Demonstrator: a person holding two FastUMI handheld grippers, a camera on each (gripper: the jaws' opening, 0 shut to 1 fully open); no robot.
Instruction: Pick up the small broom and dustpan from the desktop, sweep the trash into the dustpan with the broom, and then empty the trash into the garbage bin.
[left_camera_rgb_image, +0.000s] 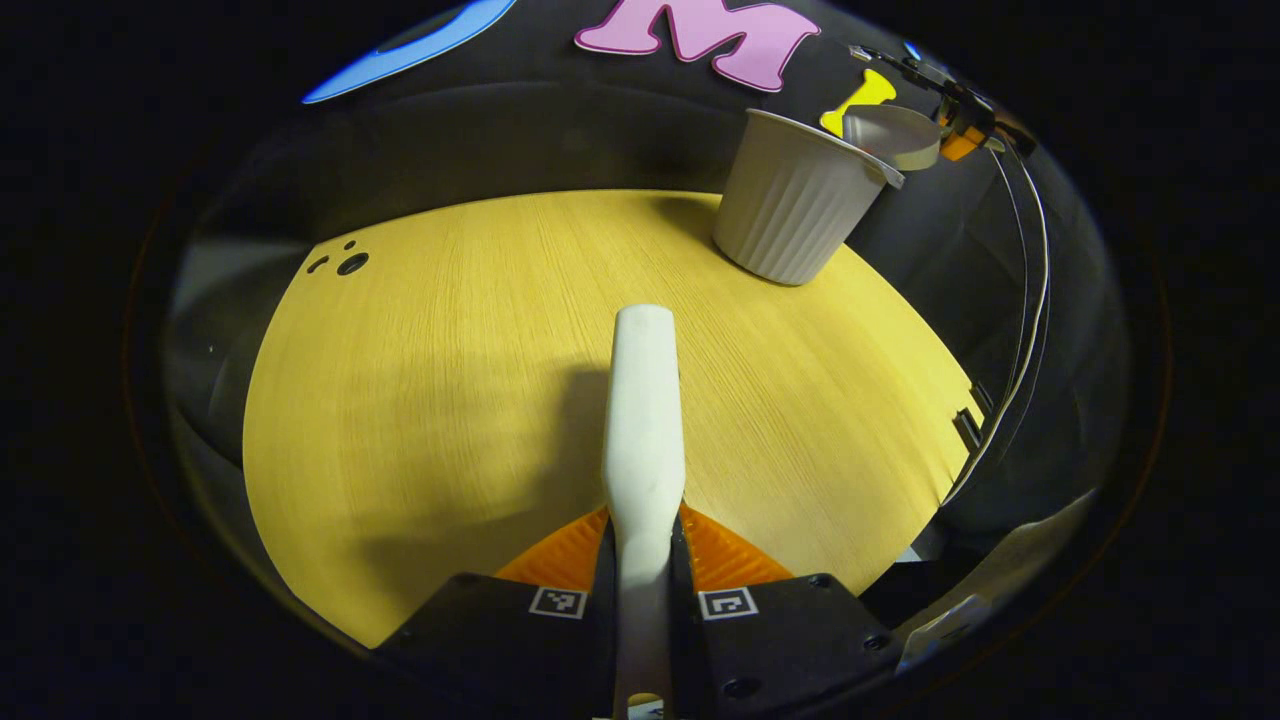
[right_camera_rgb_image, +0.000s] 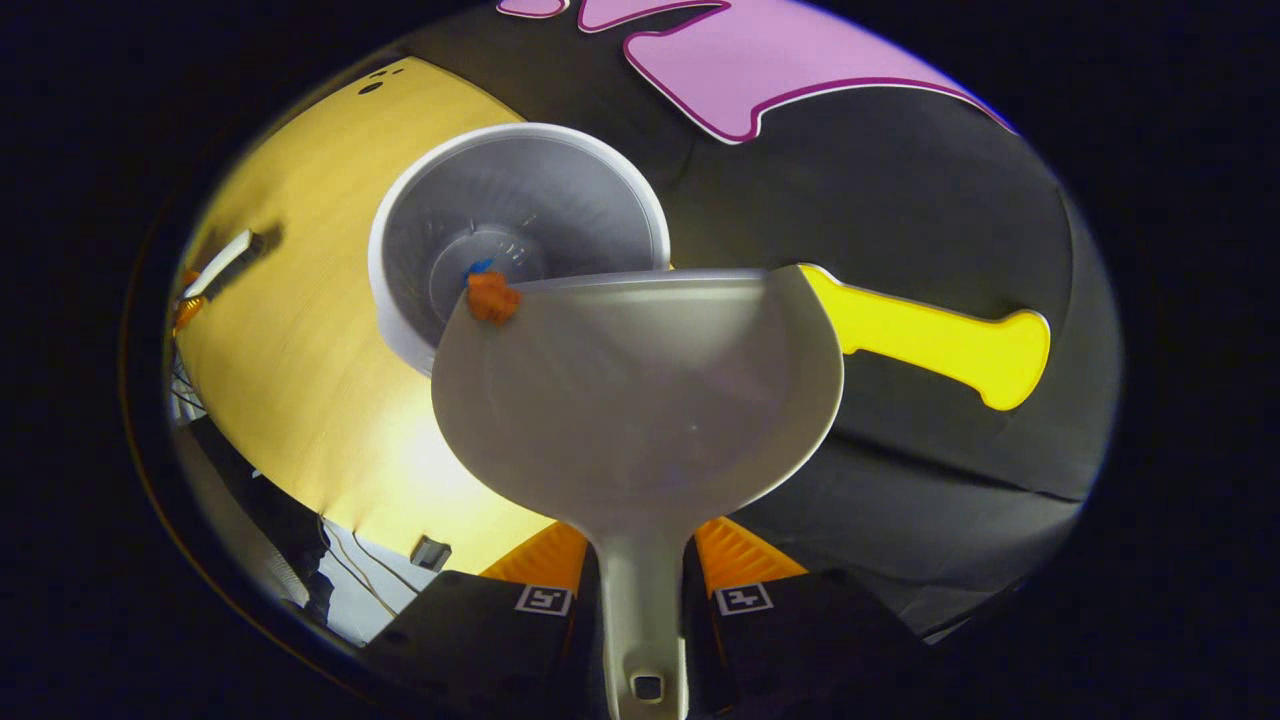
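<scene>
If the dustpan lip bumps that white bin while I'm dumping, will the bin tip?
Possibly. The bin looks like light, thin ribbed plastic and narrows toward its base, so a sideways bump could slide or tip it. It looks nearly empty, adding little weight. The dustpan seems rigid.

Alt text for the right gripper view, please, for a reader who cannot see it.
The right gripper holds a dustpan by its handle, tipped over the open white garbage bin. An orange scrap sits at the pan's front edge above the bin's opening. The bin stands on a wooden desktop.
</scene>
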